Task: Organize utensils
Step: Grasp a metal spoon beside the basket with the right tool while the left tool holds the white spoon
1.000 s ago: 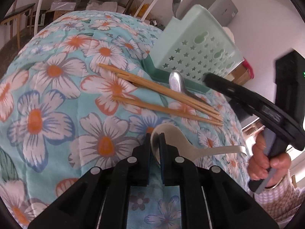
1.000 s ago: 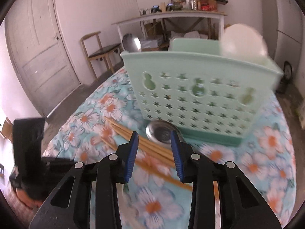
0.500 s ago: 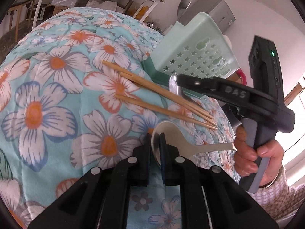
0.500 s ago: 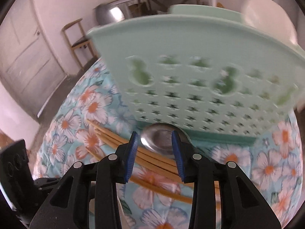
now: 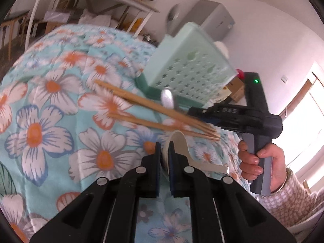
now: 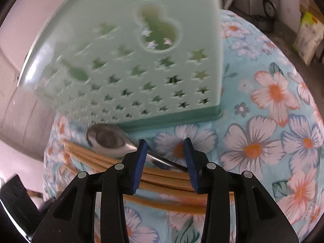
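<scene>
Utensils lie scattered on the flowered surface (image 6: 283, 105): a metal spoon (image 6: 109, 139) and wooden chopsticks (image 6: 162, 177) beside the green holder (image 6: 141, 70). The spoon looks stiff, light and slippery, best taken at its thin handle, which runs between the right tongs (image 6: 165, 158); their jaws have just been opening and touch nothing. The left tongs (image 5: 165, 151) are clamped on a white ceramic spoon (image 5: 180, 141), probably fragile.

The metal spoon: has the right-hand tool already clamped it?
No: the right gripper jaws stand open astride the metal spoon handle.
</scene>
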The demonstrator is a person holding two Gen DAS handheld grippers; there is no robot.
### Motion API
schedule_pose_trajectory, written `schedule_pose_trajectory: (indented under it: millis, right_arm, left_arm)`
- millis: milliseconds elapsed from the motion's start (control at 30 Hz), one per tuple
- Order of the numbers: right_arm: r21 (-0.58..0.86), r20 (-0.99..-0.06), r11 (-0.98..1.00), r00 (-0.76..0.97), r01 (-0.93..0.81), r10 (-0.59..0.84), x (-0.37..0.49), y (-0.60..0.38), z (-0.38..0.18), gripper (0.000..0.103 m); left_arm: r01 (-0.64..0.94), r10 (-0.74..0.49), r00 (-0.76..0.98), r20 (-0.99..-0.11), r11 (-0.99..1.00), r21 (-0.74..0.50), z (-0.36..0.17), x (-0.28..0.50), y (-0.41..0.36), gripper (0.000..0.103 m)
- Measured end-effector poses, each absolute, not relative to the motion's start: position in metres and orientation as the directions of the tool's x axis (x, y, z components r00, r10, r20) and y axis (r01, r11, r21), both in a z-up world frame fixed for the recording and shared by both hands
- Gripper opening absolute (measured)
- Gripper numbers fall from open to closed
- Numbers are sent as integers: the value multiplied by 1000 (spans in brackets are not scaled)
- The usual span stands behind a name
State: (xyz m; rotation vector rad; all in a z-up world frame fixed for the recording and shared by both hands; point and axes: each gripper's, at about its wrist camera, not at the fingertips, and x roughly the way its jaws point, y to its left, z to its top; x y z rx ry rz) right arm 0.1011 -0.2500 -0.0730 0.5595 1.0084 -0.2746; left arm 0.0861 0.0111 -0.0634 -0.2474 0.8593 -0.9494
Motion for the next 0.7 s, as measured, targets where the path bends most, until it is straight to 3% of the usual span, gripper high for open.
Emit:
schedule_pose_trajectory:
  millis: [333,533,600,700]
  right_arm:
    - [241,-888,908,455,342,65,85,-204,-70,27]
    - [236,-891,915,448,328,69,71,-200,-67,14]
    - [243,-887,915,456,322,74,72,-211,-59,5]
    - [247,-878,919,472,309,78,67,-216,-48,3]
  left_arm:
    - [662,-782,299,-547,583,-471,-58,75,3,6]
    - [650,-782,293,-550,585,-485,-60,79,2,6]
    - [648,-783,294,-548,585,-488,-60,78,4,6]
    - [643,-785,295,-545,585,-494,-60,78,6,6]
